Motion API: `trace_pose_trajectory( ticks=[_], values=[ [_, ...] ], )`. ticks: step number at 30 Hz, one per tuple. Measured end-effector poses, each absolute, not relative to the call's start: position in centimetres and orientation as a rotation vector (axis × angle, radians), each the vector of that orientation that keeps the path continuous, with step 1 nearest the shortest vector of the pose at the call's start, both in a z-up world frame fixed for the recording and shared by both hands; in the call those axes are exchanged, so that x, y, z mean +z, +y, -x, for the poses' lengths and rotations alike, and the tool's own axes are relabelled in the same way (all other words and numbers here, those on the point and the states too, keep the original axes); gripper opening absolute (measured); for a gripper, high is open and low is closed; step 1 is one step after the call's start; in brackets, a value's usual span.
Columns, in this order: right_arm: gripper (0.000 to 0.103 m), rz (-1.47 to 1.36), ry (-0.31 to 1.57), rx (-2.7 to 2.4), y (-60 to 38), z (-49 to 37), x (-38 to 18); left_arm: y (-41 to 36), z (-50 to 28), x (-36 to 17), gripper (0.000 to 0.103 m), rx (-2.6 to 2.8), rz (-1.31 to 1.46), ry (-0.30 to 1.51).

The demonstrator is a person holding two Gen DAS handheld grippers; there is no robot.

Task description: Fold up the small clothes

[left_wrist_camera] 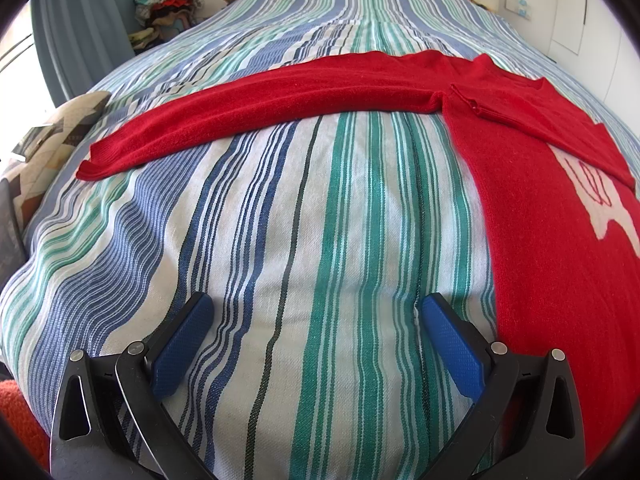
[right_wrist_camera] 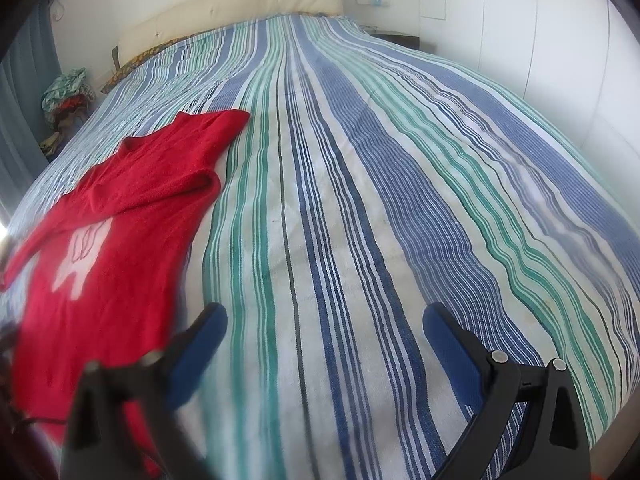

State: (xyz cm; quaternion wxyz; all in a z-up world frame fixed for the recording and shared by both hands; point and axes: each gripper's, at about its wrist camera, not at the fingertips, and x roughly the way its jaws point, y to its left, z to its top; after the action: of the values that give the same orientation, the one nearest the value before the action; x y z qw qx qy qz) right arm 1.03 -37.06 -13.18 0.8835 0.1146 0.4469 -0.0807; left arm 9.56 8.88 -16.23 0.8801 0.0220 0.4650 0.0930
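Note:
A small red knit sweater [left_wrist_camera: 532,184] with a white figure on its front lies flat on the striped bedspread [left_wrist_camera: 320,240]. One long sleeve [left_wrist_camera: 248,120] stretches out to the left. My left gripper [left_wrist_camera: 318,308] is open and empty, hovering over the bedspread just left of the sweater's body. In the right wrist view the sweater [right_wrist_camera: 108,248] lies at the left, with its other sleeve [right_wrist_camera: 172,184] folded over the chest. My right gripper [right_wrist_camera: 324,316] is open and empty, to the right of the sweater over bare bedspread [right_wrist_camera: 360,200].
A cream headboard [right_wrist_camera: 240,12] stands at the far end of the bed. A pile of clothes [left_wrist_camera: 168,4] sits beside the bed at the back left. A patterned cushion [left_wrist_camera: 52,140] lies at the left edge. White wardrobe doors [right_wrist_camera: 560,40] stand at the right.

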Motion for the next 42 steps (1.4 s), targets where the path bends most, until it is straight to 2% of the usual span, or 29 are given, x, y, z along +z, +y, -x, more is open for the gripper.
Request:
trace_pose_trajectory(
  ticks=[13,15,20,24,25,28,30,33,34,35,38,42],
  values=[
    [0.098,-0.247,0.922,-0.171,-37.2,-1.0,-13.1,9.4,-9.8,-15.7,0.102,0.172,-0.007,1.015],
    [0.098,-0.25,0.921,-0.172,-37.2,-1.0,-13.0,10.5,-9.9,-14.4,0.102,0.125,0.09,1.035],
    [0.098,-0.273,0.91,-0.176,-37.6,-1.0,-12.8,17.2,-10.3,-10.2,0.101,0.095,0.414,0.929],
    [0.098,-0.282,0.919,-0.174,-37.7,-1.1,-13.1,25.9,-11.8,-10.8,0.1,0.228,0.732,0.908],
    [0.098,-0.281,0.919,-0.173,-37.7,-1.1,-13.0,28.0,-12.1,-11.5,0.097,0.273,0.801,0.907],
    [0.098,-0.279,0.911,-0.172,-37.7,-1.0,-12.9,32.9,-13.1,-13.3,0.077,0.351,0.956,0.891],
    [0.098,-0.278,0.914,-0.174,-37.7,-0.9,-12.9,34.6,-13.6,-14.2,0.072,0.378,1.014,0.866],
    [0.098,-0.272,0.92,-0.178,-37.6,-0.9,-13.1,35.6,-14.5,-14.3,0.059,0.41,1.0,0.824],
    [0.098,-0.27,0.923,-0.179,-37.6,-1.0,-13.1,35.7,-14.7,-14.4,0.042,0.431,0.982,0.819],
    [0.098,-0.268,0.926,-0.179,-37.5,-1.1,-13.2,36.0,-14.7,-14.5,0.006,0.464,0.963,0.824],
    [0.098,-0.257,0.934,-0.173,-37.2,-1.3,-13.3,35.4,-15.0,-13.3,0.003,0.529,0.906,0.835],
    [0.098,-0.245,0.932,-0.141,-36.6,-1.5,-13.2,29.3,-19.6,-6.5,0.003,0.383,0.617,0.825]
  ],
)
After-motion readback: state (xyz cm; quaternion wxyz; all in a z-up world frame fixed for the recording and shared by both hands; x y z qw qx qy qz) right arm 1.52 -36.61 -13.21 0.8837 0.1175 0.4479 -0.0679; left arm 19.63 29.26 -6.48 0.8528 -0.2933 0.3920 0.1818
